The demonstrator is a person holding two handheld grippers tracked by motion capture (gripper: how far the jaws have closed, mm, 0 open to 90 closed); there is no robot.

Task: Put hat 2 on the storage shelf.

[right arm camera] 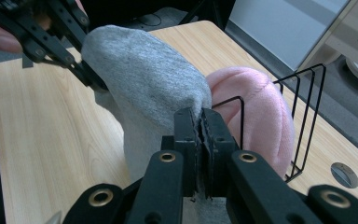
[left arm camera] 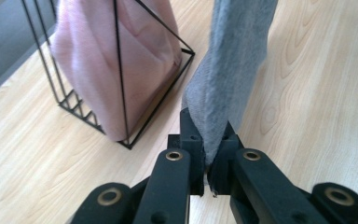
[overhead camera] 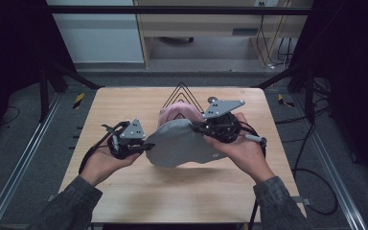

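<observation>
Grey cloth (overhead camera: 179, 143) is clamped at opposite edges by left gripper (overhead camera: 146, 146) and right gripper (overhead camera: 196, 126); thin pinches may slip, snagging the wire rack (overhead camera: 182, 93).

black claws (overhead camera: 146, 146), grey plates, grey sleeves (overhead camera: 72, 203)

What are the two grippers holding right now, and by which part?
Both hold the grey cloth: the left gripper is shut on one edge, the right gripper on the opposite edge, with the cloth stretched between them above the table.
</observation>
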